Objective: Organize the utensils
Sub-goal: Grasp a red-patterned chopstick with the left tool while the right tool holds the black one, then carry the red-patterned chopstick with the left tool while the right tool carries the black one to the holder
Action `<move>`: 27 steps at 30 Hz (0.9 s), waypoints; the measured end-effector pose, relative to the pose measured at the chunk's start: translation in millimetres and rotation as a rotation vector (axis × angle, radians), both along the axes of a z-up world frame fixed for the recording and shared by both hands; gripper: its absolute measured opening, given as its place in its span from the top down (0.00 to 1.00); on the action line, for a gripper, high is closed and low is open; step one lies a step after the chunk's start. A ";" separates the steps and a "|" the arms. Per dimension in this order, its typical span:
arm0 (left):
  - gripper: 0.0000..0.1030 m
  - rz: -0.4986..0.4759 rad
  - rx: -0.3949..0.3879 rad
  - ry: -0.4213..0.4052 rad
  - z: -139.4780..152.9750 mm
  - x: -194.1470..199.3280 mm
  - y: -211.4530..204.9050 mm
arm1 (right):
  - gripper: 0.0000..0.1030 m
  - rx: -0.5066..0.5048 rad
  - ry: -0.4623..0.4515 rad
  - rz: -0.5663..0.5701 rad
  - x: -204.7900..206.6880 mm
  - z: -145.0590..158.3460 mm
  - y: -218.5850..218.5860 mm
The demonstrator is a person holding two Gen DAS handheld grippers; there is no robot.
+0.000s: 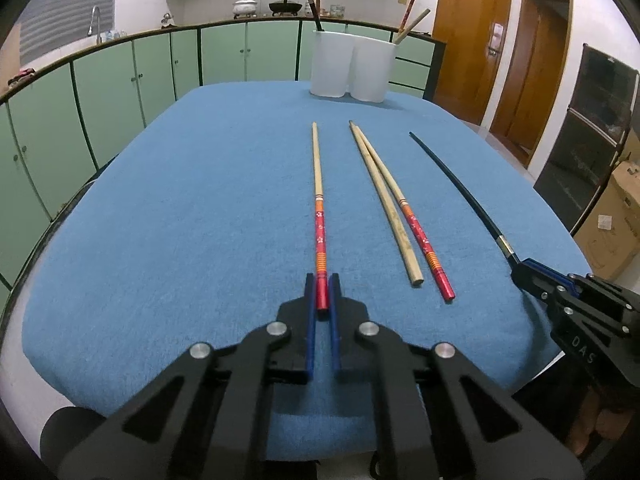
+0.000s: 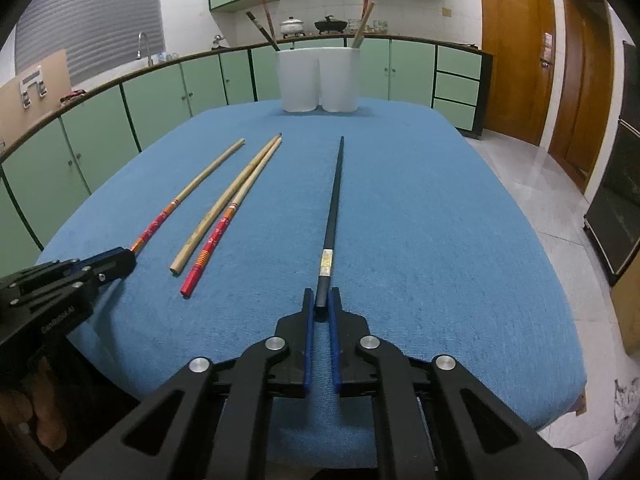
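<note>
- Left wrist view shows your left tongs [image 1: 322, 280] clenched on the red butt end of the red-patterned chopstick [image 1: 319, 200]; its long axis runs straight away from you toward the far edge of the table [image 1: 160, 200], tip pointing roughly at the white holder [image 1: 352, 64].
- Right wrist view shows your right tongs [image 2: 321, 295] grasping the butt of the black chopstick [image 2: 334, 200], which likewise lies lengthwise on the blue cloth, tip toward the far edge.
- Both sticks appear to rest on the cloth along their length, though whether the gripped ends are lifted clear is hard to tell from here.
- The holder stands near the far edge, two compartments side by side: the left one carries a dark stick and a reddish one, the right one a red-patterned and a plain wooden one.
- Between your two tongs lie the plain wooden chopstick [image 1: 390, 208] and a second red-patterned chopstick [image 1: 416, 224], touching at their far tips and splaying toward you.
- Nothing stands between either gripped stick and the holder; I judge the main risk is a long tip swinging into that middle pair as you lift.
</note>
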State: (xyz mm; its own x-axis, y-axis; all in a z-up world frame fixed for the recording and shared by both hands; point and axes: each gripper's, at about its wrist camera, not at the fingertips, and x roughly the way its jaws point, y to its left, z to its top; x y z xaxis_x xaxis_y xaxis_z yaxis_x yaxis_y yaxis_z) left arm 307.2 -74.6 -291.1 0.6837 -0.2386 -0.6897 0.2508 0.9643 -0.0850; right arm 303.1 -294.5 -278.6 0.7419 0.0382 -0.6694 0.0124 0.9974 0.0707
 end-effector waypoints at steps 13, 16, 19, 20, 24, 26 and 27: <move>0.95 0.024 -0.029 -0.052 72.0 -4.4 14.2 | 0.93 0.036 -0.096 -0.009 -18.3 73.4 -4.3; 0.95 0.021 -0.025 -0.078 95.4 -4.1 15.3 | 0.93 0.020 -0.119 0.003 -18.3 96.8 -5.4; 0.95 0.013 -0.029 -0.103 116.3 -4.9 16.9 | 0.93 0.010 -0.133 0.018 -14.6 116.0 -6.5; 0.95 0.009 -0.032 -0.107 123.0 -5.0 17.5 | 0.93 0.005 -0.137 0.022 -13.0 121.3 -6.2; 0.95 -0.008 -0.025 -0.124 140.0 -3.2 14.5 | 0.93 -0.018 -0.149 0.043 -2.3 139.2 -4.8; 0.95 -0.014 -0.022 -0.131 146.9 -0.3 14.2 | 0.93 -0.017 -0.145 0.054 3.8 143.5 -3.7; 0.95 -0.018 -0.022 -0.132 149.7 1.0 14.0 | 0.93 -0.019 -0.141 0.059 6.9 145.6 -2.9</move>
State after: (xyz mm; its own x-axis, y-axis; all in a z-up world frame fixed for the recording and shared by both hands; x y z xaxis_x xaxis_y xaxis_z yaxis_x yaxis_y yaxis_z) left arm 308.2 -60.6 -141.4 0.7637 -0.2654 -0.5885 0.2783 0.9579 -0.0708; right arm 310.0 -297.4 -133.0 0.8256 0.0729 -0.5595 -0.0553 0.9973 0.0483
